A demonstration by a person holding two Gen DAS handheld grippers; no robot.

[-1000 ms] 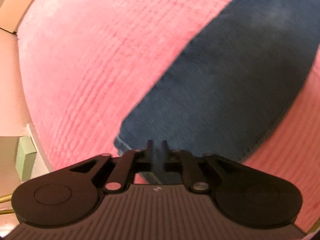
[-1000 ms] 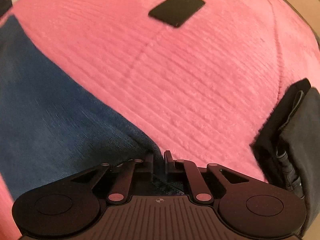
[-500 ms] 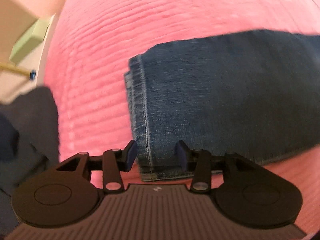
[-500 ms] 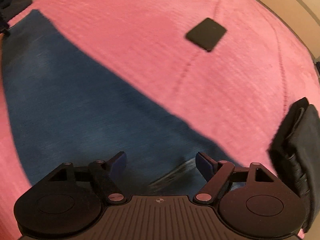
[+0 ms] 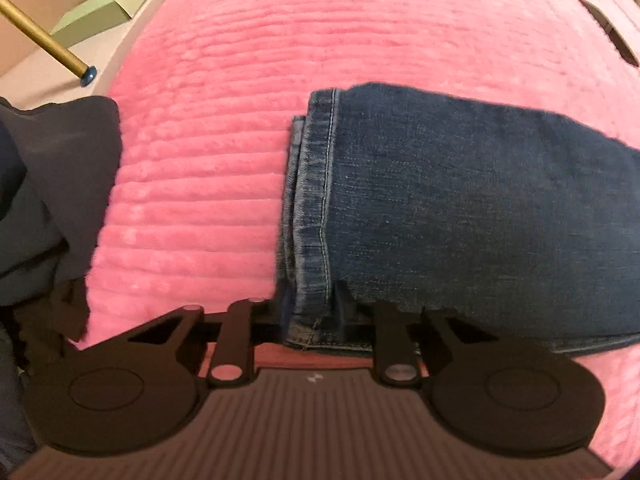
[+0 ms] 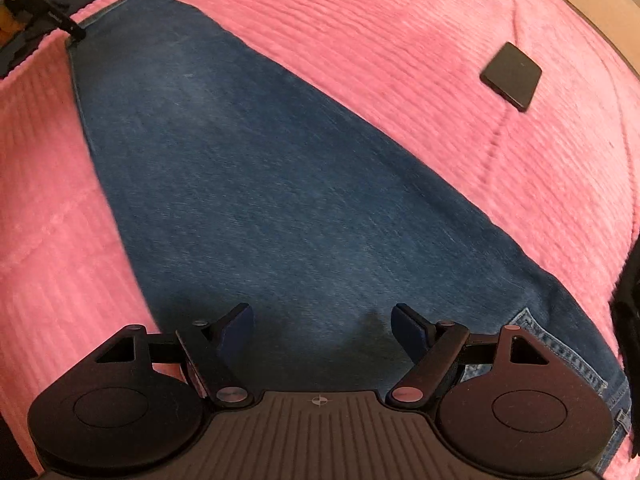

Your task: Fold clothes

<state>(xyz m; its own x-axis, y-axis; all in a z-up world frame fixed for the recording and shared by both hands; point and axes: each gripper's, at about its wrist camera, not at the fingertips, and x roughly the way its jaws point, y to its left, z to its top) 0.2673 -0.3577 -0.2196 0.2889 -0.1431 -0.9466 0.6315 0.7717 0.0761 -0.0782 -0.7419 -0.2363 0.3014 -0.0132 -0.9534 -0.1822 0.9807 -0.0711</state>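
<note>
Meanwhile, left tool (image 5: 306, 312) clamps the jeans (image 5: 460, 208) hem; right tool (image 6: 322, 330) hovers, fingers apart, over the waist end across the pink bedspread (image 6: 400, 40).

Pink ribbed bedspread (image 5: 248, 80), pale floor (image 5: 36, 76) beyond

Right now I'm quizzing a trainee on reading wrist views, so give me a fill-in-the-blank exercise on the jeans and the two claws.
1. The jeans lie on a ribbed blanket whose colour is ____.
2. The left claw is shut on the ____ end of the jeans.
3. The right claw is ____, above the denim.
4. In the right wrist view, the flat black pad lies ____ the jeans, on the blanket.

Missing words: pink; hem; open; apart from
</note>
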